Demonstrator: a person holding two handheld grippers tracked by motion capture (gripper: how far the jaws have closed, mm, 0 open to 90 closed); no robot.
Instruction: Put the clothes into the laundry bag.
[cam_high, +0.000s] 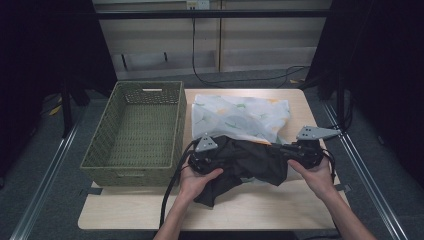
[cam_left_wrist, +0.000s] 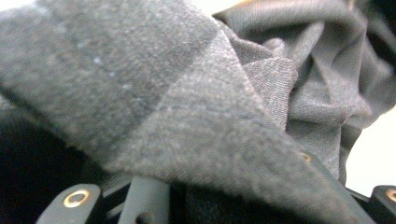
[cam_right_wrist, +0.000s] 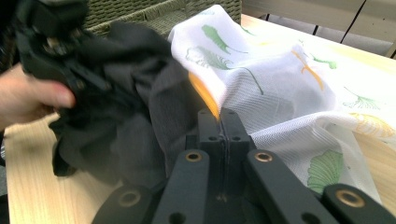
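At the near middle of the pale wooden table (cam_high: 250, 205), a crumpled dark charcoal-grey cloth garment (cam_high: 245, 162) hangs stretched between the two hand-held tools. Its fabric is a fine, soft knit with a darker band across it, as the left gripper view shows up close (cam_left_wrist: 154, 84), and it bunches into deep folds and creases. Its long axis runs side to side across the table, from one hand to the other, with a loose end drooping toward the person at the left-hand side. The left gripper (cam_high: 202, 155) has the cloth draped over its jaws and bunched between them; whether the pads truly pinch it I cannot tell. The right gripper (cam_right_wrist: 222, 123) has its jaws pressed together, clamped on the edge of the dark garment right where it meets a white woven cloth printed with green and orange leaf shapes (cam_right_wrist: 275, 79). That printed cloth lies spread on the table behind the garment, partly under it. A green woven rectangular basket (cam_high: 137, 165) stands at the table's left side, just beside the left gripper.
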